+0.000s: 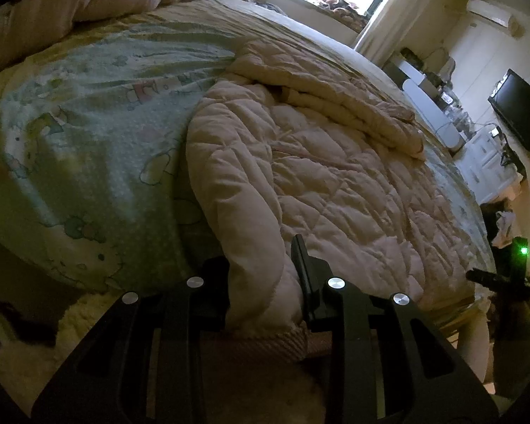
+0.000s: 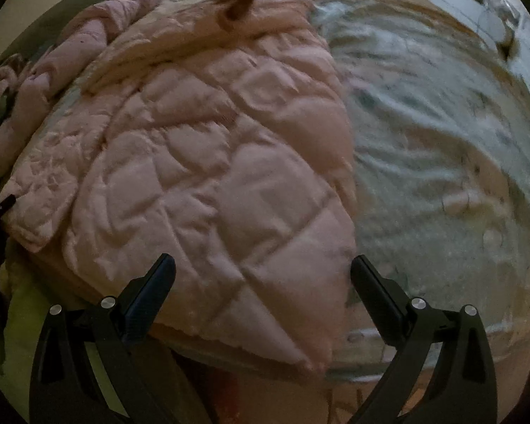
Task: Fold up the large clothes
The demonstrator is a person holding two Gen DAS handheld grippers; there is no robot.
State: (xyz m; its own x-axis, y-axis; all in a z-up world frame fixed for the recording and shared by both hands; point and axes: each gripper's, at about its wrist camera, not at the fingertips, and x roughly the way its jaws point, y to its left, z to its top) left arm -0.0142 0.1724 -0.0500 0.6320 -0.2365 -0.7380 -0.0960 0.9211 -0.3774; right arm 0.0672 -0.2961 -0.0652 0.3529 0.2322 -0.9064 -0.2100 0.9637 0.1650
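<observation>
Item: pale pink quilted padded jacket (image 1: 300, 176) on green printed bedsheet (image 1: 88, 123), sleeve pinched in my left tongs (image 1: 261, 275) at six o'clock; right tongs (image 2: 263, 282) spread; bulky cuff may slip.

Left tongs (image 1: 261, 282) clamp a sleeve; right tongs (image 2: 263, 282) gape wide.

Both tools are built of matte black plastic. On the left gripper (image 1: 261, 275) four round silver screws are seen across the linkage arms, which are pierced by long slots — its fingers (image 1: 302, 265) are flat and dark. The right gripper (image 2: 263, 282) is made the same way — four silver screws, slotted arms, and fingers (image 2: 159, 282) faced with dark blue-black pads.
</observation>
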